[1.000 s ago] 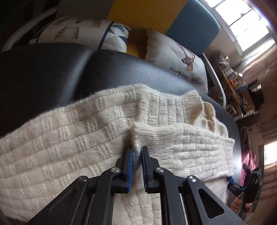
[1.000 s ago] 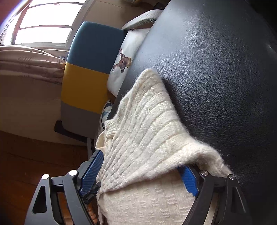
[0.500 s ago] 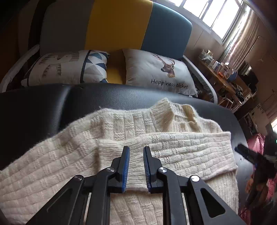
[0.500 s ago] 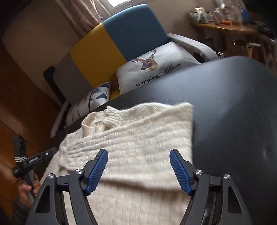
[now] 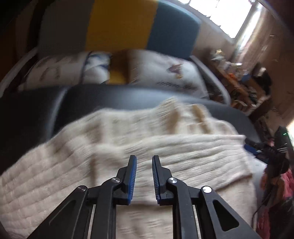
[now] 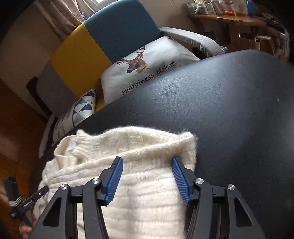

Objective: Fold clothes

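Note:
A cream knitted sweater (image 5: 77, 161) lies on a black leather surface (image 5: 29, 117), with one sleeve folded across its chest (image 5: 193, 152). The left wrist view is blurred. My left gripper (image 5: 144, 160) hovers over the folded sleeve with its jaws a little apart and nothing between them. In the right wrist view the sweater (image 6: 147, 183) lies with its collar at the left. My right gripper (image 6: 147, 161) is open and empty just above the sweater's right edge, on the black surface (image 6: 229, 119).
Behind the black surface stands a sofa with a grey, yellow and teal back (image 6: 95, 47), a deer cushion (image 6: 147, 66) and a triangle-patterned cushion (image 6: 82, 108). A wooden shelf with small items (image 6: 229, 16) is at the far right. The other gripper shows at the left edge (image 6: 20, 204).
My left gripper let go of the sleeve, opened slightly and lifted back. My right gripper pulled out from under the sweater's edge and now sits above it, still open.

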Motion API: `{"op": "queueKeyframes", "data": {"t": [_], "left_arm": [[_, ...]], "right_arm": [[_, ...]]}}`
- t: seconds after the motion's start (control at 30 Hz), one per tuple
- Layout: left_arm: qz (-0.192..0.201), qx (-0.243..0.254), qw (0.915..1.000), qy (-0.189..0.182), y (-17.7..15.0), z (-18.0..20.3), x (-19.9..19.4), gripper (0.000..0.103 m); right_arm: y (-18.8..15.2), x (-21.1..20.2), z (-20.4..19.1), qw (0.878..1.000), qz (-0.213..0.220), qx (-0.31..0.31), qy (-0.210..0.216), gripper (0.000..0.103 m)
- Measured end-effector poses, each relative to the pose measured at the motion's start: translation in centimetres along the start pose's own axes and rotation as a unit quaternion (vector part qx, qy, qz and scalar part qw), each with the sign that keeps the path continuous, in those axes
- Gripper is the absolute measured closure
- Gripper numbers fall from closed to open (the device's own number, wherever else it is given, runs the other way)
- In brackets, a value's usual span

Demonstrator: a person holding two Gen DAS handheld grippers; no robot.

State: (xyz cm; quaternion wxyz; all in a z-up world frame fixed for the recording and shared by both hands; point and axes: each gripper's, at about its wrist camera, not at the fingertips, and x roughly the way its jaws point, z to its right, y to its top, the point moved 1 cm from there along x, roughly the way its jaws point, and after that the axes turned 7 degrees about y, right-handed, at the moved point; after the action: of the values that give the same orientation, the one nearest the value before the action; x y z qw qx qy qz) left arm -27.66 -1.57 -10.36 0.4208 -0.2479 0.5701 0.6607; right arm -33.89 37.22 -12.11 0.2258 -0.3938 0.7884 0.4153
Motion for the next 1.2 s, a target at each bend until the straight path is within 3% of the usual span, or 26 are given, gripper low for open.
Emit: {"op": "queueKeyframes", "data": {"t": [0.13,0.23,0.47,0.7,0.93,1.2], "left_arm": [[0.0,0.077,0.994,-0.077,1.9,7.1,0.2,0.083],[-0.024,0.132,0.9839,-0.118,2.6,13.2,2.1,0.083],[-0.071,0.206,0.9649,-0.146,3.5,22.5,7.5,0.083],[-0.111,0.244,0.9531,-0.141,2.9,26.2,11.8,0.083],[-0.119,0.223,0.9605,-0.116,2.2,25.7,14.0,0.083],[-0.098,0.164,0.976,-0.104,1.6,24.4,14.5,0.087]], "right_arm": [[-2.9,-3.4,0.4,0.997,0.007,0.042,0.069,0.045],[-5.7,-5.8,0.7,0.996,0.02,0.033,0.083,0.045],[-8.2,-5.2,-1.9,0.994,-0.008,-0.106,0.03,0.045],[-8.2,-3.9,-0.6,0.994,-0.028,-0.104,0.034,0.046],[-8.6,-3.9,0.2,0.994,-0.032,-0.096,0.038,0.045],[-9.3,-3.0,-0.8,0.99,-0.05,-0.131,-0.008,0.045]]}}
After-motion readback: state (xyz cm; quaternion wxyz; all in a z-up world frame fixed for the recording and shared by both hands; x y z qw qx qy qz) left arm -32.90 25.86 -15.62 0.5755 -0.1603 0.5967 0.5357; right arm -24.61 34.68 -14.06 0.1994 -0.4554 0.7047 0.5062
